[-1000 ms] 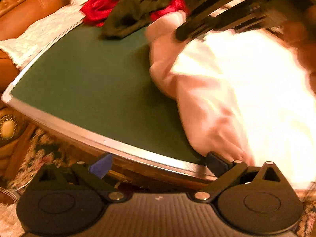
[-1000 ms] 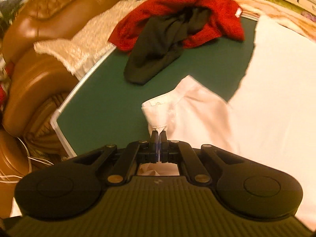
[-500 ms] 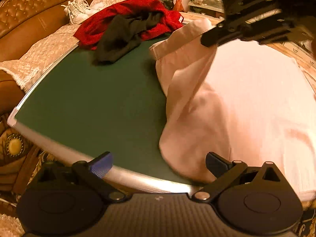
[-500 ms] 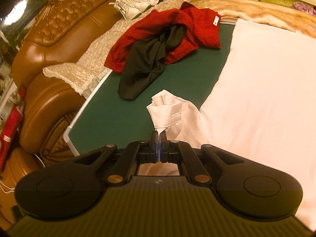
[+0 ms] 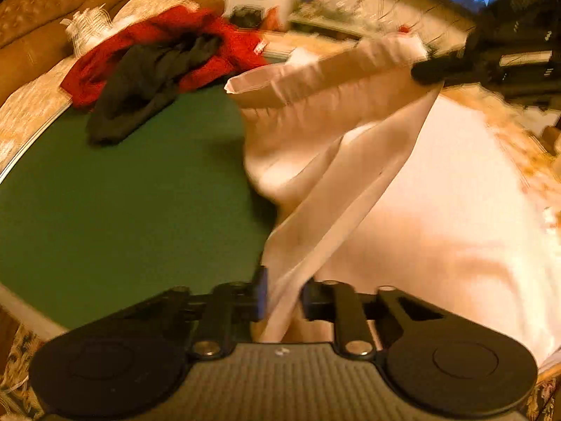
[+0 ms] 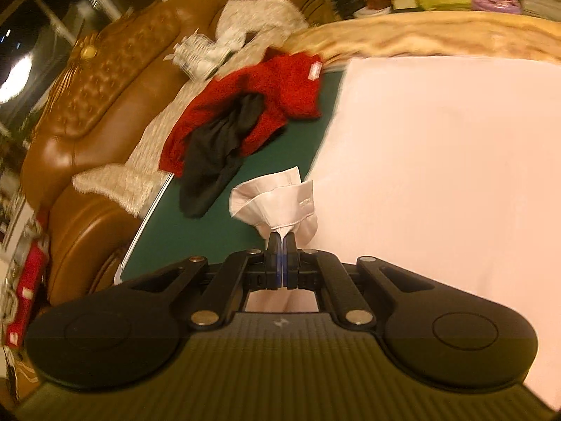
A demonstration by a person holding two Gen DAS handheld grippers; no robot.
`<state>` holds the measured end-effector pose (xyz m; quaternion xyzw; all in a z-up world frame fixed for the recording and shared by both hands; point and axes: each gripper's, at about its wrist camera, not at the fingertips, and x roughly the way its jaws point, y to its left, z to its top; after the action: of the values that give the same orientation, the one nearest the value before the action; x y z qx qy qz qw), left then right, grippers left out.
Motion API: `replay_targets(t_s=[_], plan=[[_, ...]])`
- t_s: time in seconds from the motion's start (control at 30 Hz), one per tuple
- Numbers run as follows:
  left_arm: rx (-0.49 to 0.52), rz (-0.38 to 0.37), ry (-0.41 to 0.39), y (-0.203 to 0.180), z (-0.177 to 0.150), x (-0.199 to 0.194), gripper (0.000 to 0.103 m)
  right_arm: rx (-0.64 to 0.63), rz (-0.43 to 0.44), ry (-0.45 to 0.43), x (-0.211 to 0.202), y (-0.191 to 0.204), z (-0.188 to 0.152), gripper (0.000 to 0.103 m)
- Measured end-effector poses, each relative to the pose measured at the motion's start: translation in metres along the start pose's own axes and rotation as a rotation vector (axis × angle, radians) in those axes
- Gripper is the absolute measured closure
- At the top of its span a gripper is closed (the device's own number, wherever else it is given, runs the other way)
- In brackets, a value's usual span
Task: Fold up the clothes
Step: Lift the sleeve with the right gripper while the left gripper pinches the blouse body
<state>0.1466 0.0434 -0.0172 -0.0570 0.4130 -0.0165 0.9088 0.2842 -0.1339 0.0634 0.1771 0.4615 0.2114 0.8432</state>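
A pale pink-white garment lies spread over the right half of the green table. My left gripper sits at its near edge, and a fold of the fabric fills the narrow gap between the jaws. My right gripper is shut on the garment's sleeve cuff and holds it lifted above the table. In the left wrist view the right gripper shows at the upper right, with the sleeve stretched up to it. The rest of the garment stays flat.
A red garment with a black garment on top lies at the table's far left. A brown leather sofa with a lace cover and white shoes stands beyond the table's metal edge.
My left gripper has gone from wide open to closed around the garment's near edge. The right gripper has lifted the cuff higher and further over the garment.
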Motion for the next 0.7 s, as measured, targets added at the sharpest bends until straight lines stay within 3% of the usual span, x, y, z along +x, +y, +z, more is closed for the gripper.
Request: replay_targets(t_s=[0.2, 0.37, 0.53, 0.7], plan=[[0.110, -0.079, -0.077, -0.037, 0.021, -0.019, 0.097, 0.104, -0.028, -0.125, -0.059, -0.059, 0.004, 0.100], [0.282, -0.233, -0.118, -0.106, 0.034, -0.039, 0.097, 0.176, -0.097, -0.240, -0.125, -0.116, -0.007, 0.100], [0.457, -0.401, -0.045, -0.183, 0.018, -0.029, 0.097, 0.302, -0.191, -0.302, -0.172, -0.189, -0.038, 0.100], [0.588, -0.489, 0.066, -0.234, -0.007, 0.000, 0.098, 0.429, -0.279, -0.268, -0.177, -0.254, -0.086, 0.100]])
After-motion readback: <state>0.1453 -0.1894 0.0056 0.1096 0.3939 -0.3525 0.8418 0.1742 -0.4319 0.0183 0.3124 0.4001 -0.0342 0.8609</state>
